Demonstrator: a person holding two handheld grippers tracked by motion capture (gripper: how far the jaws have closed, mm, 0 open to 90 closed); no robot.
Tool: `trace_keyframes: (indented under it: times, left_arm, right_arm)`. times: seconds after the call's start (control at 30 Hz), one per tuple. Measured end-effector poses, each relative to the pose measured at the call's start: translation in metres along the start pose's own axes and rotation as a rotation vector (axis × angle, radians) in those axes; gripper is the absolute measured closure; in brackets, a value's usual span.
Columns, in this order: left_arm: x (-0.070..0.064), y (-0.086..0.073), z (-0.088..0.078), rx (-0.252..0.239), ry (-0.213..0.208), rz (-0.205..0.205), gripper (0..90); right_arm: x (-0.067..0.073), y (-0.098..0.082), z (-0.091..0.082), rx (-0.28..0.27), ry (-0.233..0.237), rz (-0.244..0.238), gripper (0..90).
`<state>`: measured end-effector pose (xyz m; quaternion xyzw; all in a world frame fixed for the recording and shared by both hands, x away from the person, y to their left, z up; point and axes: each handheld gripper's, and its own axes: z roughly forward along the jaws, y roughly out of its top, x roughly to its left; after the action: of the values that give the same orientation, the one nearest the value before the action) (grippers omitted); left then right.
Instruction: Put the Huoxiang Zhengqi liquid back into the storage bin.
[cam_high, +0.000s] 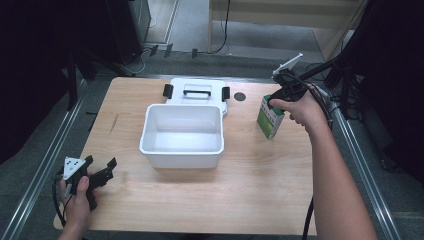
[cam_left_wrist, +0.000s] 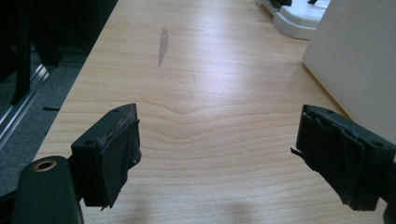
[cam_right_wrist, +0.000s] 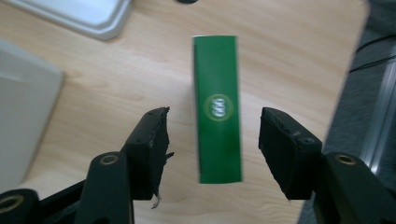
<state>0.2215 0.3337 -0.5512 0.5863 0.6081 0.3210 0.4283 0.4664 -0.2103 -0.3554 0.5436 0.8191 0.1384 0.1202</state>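
Desk (cam_high: 200, 200) of pale wood is carrying everything, and the white bin (cam_high: 181, 135) standing open-topped near its middle is serving as the landmark here. Behind the bin, touching or nearly touching its far wall, a white lid (cam_high: 198, 91) with a dark handle and two black latches is lying flat. To the right of the bin, well apart from it, a green carton (cam_high: 269, 116) is standing upright on the desk; in the right gripper view its green top face (cam_right_wrist: 218, 114) is showing a round white emblem.

The right gripper (cam_high: 281, 95) is hanging over that carton, right of the bin, held by the person's right hand (cam_high: 304, 111). In its own view its jaws are standing wide, one on each side of the carton's top, with clear gaps showing so that neither is touching it.

The left gripper (cam_high: 100, 167) is sitting at the near left of the bin, close to the desk's front edge, gripped by the left hand (cam_high: 79, 197). Its jaws are spread wide over bare wood, holding nothing, with the bin's white wall (cam_left_wrist: 359, 60) showing just beyond the right-hand one.
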Motion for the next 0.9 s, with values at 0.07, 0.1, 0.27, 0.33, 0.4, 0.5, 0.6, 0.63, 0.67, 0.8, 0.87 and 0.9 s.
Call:
trace_keyframes:
  times: [0.07, 0.1, 0.27, 0.33, 0.4, 0.5, 0.6, 0.63, 0.67, 0.8, 0.87, 0.9]
  left_arm:
    - [0.000, 0.000, 0.000, 0.000, -0.001, 0.002, 14.0]
    - [0.000, 0.000, 0.000, 0.000, -0.001, 0.002, 14.0]
    - [0.000, 0.000, 0.000, -0.002, -0.002, 0.003, 14.0]
    - [0.000, 0.000, 0.000, -0.002, -0.003, 0.003, 14.0]
    - [0.000, 0.000, 0.000, -0.004, -0.003, 0.001, 14.0]
    - [0.000, 0.000, 0.000, -0.004, -0.006, 0.001, 14.0]
    - [0.000, 0.000, 0.000, -0.004, -0.005, 0.001, 14.0]
    - [0.000, 0.000, 0.000, -0.004, -0.005, 0.001, 14.0]
    - [0.000, 0.000, 0.000, -0.004, -0.006, 0.001, 14.0]
    - [0.000, 0.000, 0.000, -0.004, -0.004, 0.001, 14.0]
    - [0.000, 0.000, 0.000, -0.004, -0.004, 0.001, 14.0]
    - [0.000, 0.000, 0.000, -0.003, -0.004, 0.004, 14.0]
  right_arm:
    - [0.003, 0.006, 0.002, 0.038, -0.014, -0.018, 42.4]
    - [0.003, 0.006, 0.002, 0.038, -0.014, -0.018, 42.4]
    - [0.009, 0.019, 0.007, 0.082, -0.065, -0.015, 42.1]
    - [0.011, 0.023, 0.015, 0.119, -0.075, -0.032, 42.0]
    - [0.011, 0.025, 0.020, 0.145, -0.093, -0.036, 41.7]
    - [0.010, 0.026, 0.026, 0.173, -0.098, -0.035, 42.2]
    - [0.009, 0.027, 0.031, 0.194, -0.091, -0.023, 44.9]
    - [0.009, 0.027, 0.036, 0.217, -0.084, -0.013, 48.1]
    - [0.009, 0.027, 0.038, 0.223, -0.077, -0.013, 48.4]
    - [0.008, 0.027, 0.043, 0.236, -0.077, -0.003, 56.2]
    - [0.008, 0.027, 0.045, 0.235, -0.058, -0.002, 60.3]
    - [0.009, 0.028, 0.046, 0.236, -0.048, -0.009, 60.2]
